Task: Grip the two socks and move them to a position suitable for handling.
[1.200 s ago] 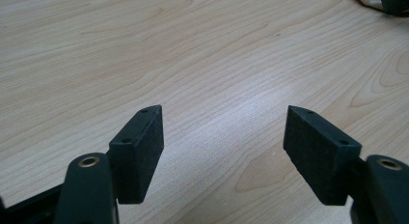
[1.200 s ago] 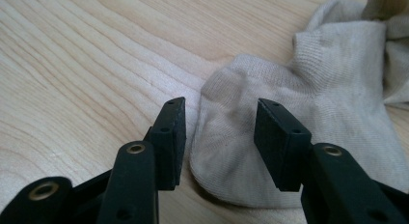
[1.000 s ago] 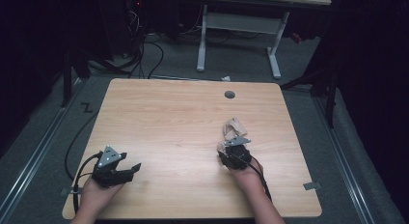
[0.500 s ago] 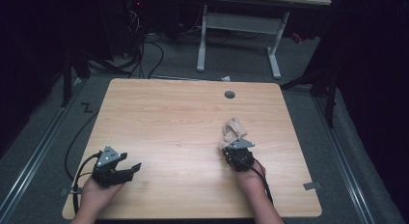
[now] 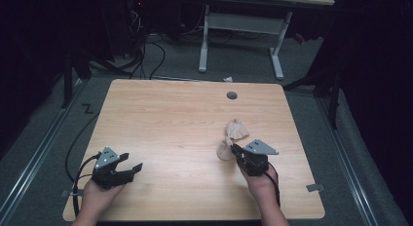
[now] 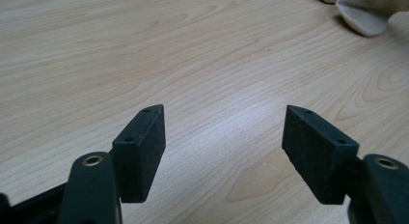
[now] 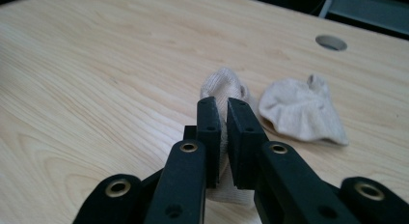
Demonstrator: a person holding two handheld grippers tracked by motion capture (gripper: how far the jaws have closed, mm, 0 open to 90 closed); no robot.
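Two beige socks are on the wooden table (image 5: 170, 119). My right gripper (image 5: 234, 149) is shut on one sock (image 5: 225, 151) and holds it a little above the tabletop, where it hangs from the jaws. In the right gripper view the jaws (image 7: 223, 105) pinch that sock (image 7: 221, 85), with cloth showing above and below the pads. The second sock (image 5: 238, 129) (image 7: 301, 113) lies crumpled just beyond, apart from the held one. My left gripper (image 5: 132, 168) rests near the front left of the table, open (image 6: 224, 113) with nothing between its pads.
A round cable hole (image 5: 232, 95) (image 7: 331, 42) sits near the table's far edge. A sock (image 6: 361, 11) shows at the top right of the left gripper view. Behind the table stand a white desk frame (image 5: 275, 46) and floor cables (image 5: 146, 46).
My right gripper has closed on one sock and drawn it up and back toward the person, away from the other sock. The left gripper has stayed put.
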